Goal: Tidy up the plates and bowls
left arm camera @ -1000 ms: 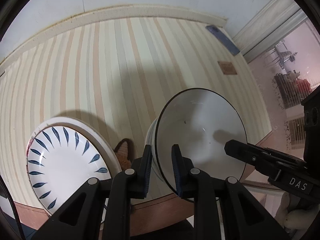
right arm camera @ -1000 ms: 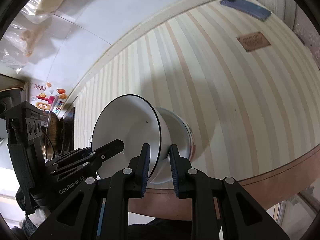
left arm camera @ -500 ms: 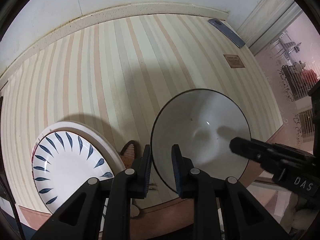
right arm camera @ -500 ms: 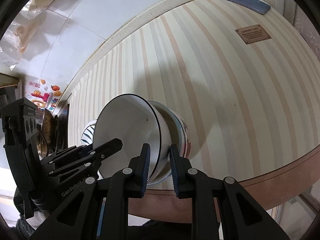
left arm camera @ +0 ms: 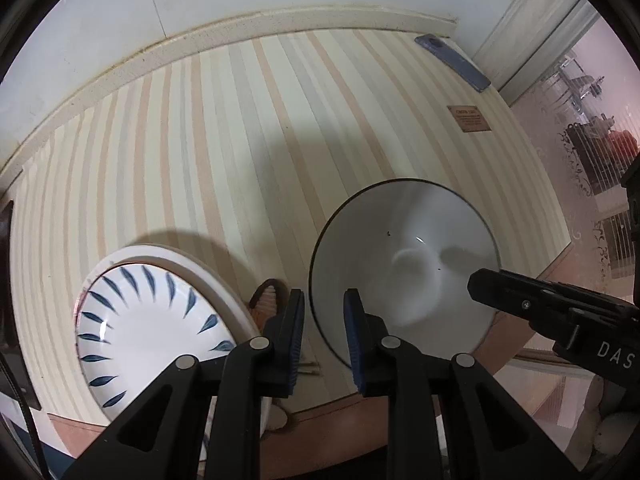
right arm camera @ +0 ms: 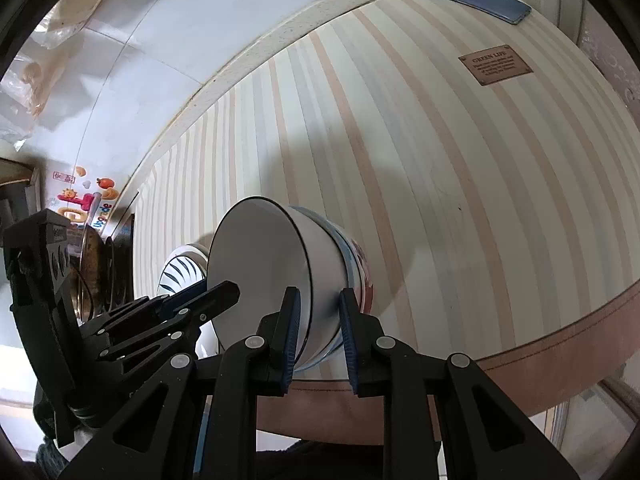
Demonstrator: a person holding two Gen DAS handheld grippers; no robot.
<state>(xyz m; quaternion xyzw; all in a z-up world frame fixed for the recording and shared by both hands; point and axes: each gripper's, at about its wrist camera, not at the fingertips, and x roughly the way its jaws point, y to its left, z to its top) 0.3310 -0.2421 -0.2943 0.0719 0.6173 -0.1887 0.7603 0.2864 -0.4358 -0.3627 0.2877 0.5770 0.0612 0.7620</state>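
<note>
A white bowl (left arm camera: 404,264) with a thin black rim sits nested in a patterned bowl (right arm camera: 358,264) near the table's front edge. The lower bowl is hidden in the left wrist view. My left gripper (left arm camera: 324,328) is shut on the white bowl's left rim, one pad inside and one outside. My right gripper (right arm camera: 318,312) is shut on the opposite wall of the white bowl (right arm camera: 260,264). Left of the bowls, a white plate with blue leaf marks (left arm camera: 148,320) lies on a larger white plate (left arm camera: 180,252).
The striped tablecloth (left arm camera: 240,140) runs back to a white wall. A blue phone (right arm camera: 476,0) and a brown label (right arm camera: 496,65) lie at the far right. Dark pans (right arm camera: 96,272) stand at the left. A small brown woven thing (left arm camera: 268,300) shows between plate and bowl.
The white bowl has tipped from a steep tilt to nearly level and settled down into the patterned bowl. Both grippers kept their hold on its rim.
</note>
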